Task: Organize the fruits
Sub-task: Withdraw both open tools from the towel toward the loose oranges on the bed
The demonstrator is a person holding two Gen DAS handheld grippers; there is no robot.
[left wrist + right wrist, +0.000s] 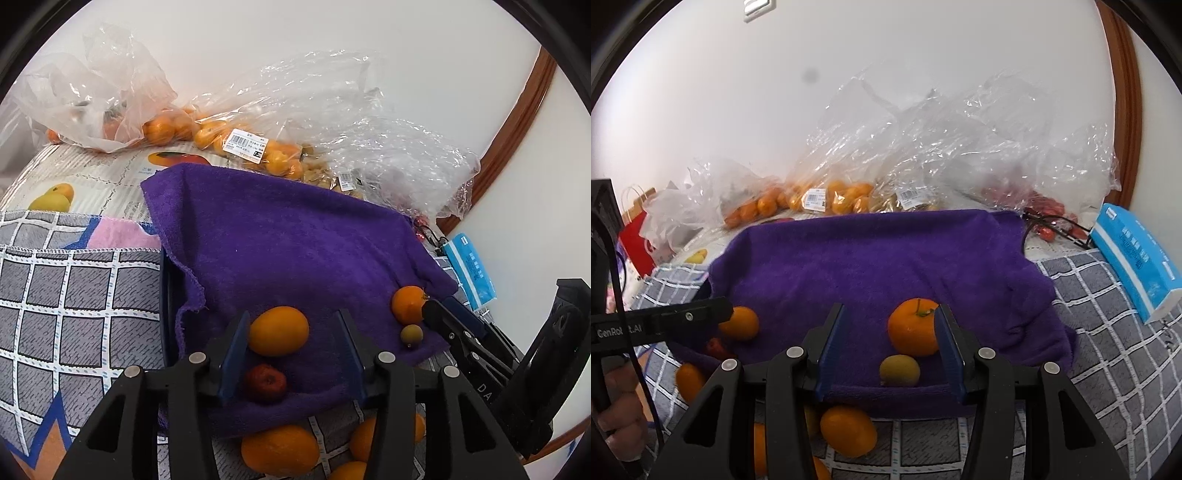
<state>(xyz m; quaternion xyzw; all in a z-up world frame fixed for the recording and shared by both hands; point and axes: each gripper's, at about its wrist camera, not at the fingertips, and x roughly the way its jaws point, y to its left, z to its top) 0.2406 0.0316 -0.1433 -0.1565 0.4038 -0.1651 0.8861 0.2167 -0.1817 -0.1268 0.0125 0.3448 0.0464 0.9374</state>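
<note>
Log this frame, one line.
left gripper: open, mango between jaws | right gripper: open, beside orange | both on purple towel

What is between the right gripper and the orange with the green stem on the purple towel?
Nothing visible blocks it. The orange lies on the purple towel at the tip of one finger of the open right gripper. A small yellow-green fruit sits nearer the camera, between the fingers, apart from the pads.
</note>
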